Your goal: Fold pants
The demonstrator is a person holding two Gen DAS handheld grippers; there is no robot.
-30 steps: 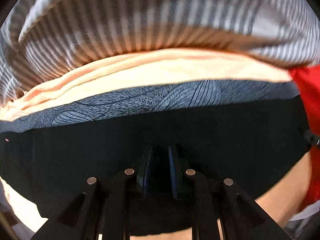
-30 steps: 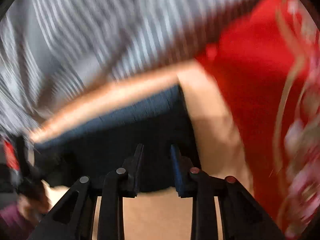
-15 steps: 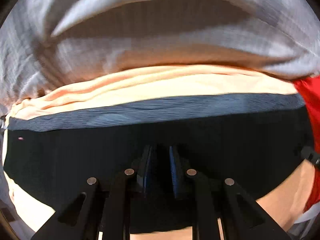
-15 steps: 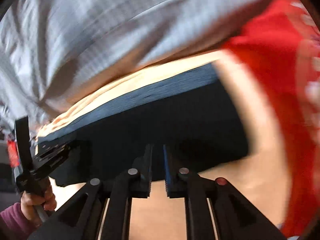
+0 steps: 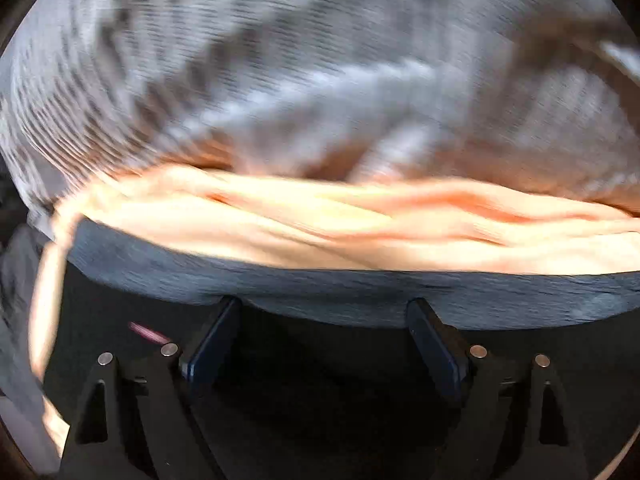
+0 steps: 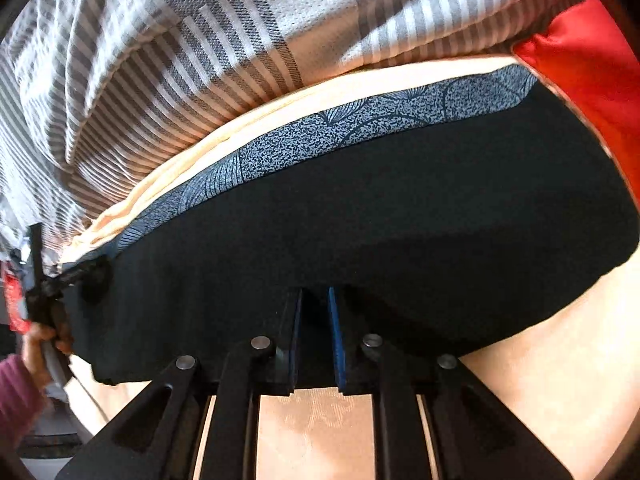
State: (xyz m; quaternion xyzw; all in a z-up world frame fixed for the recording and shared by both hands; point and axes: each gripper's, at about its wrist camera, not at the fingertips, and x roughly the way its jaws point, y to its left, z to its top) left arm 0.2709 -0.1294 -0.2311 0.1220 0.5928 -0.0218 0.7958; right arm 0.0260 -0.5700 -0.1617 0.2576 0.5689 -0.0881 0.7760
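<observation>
The black pants [image 6: 380, 220] lie folded in a broad dark slab on a pale cover [image 6: 540, 380]. My right gripper [image 6: 315, 312] is at their near edge, its blue pads close together with the black hem pinched between them. In the left wrist view, my left gripper [image 5: 324, 316] hangs over the pants [image 5: 320, 392] near their left end. Its jaws are opening and stand wide apart, with black cloth lying under the gap and neither pad pressing on it. A hand [image 6: 40, 340] in a maroon sleeve holds that left gripper [image 6: 52, 284] at the pants' far left corner.
Behind the pants lie a blue-grey patterned cloth [image 6: 360, 124], a peach cloth [image 5: 320, 224] and a big grey-and-white striped cloth [image 6: 200, 60], stacked one behind the other. A red cloth [image 6: 588, 80] is at the right. The pale patterned cover [image 6: 320, 420] shows in front of the pants.
My left gripper slid along the pants toward their left end and its jaws sprang wide, letting go of the black cloth. The right gripper shifted along the near edge and stayed pinched.
</observation>
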